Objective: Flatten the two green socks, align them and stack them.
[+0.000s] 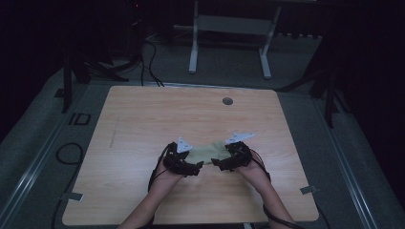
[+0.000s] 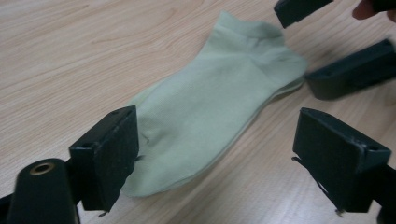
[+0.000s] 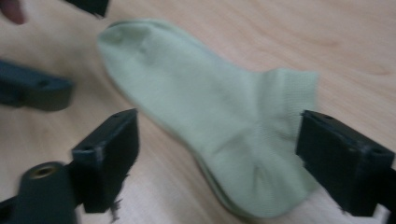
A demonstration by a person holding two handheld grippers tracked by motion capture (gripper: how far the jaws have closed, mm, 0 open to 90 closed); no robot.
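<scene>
A pale green ankle sock of soft knit cotton (image 1: 210, 151) lay flat on the light wooden counter (image 1: 143, 119), somewhat toward the near edge and roughly midway between the left and right edges. From the layered edges seen in both gripper views, it appeared to be two socks stacked one on the other, though this could not be told for certain.

At the sock's left end, the left black two-jaw gripper (image 1: 197, 167) was held low over the counter, its jaws spread wide apart with nothing between them. In the left gripper view the toe end of the sock (image 2: 205, 116) lay just ahead of the left gripper (image 2: 215, 154), with one jaw beside the toe edge and the other well clear of the fabric.

At the sock's right end, the right black two-jaw gripper (image 1: 216, 165) was likewise held with its jaws parted and empty. In the right gripper view the ribbed cuff and heel (image 3: 224, 121) lay between the right gripper's (image 3: 217, 154) jaws, not yet pinched.

The step in hand was judged to be the approach: both grippers were being lined up at opposite ends of the sock before a grasp. The next move would call for each gripper to be lowered until one jaw slid under the fabric edge, and then closed, so that toe and cuff could be lifted or folded together without the layers being dragged apart.
</scene>
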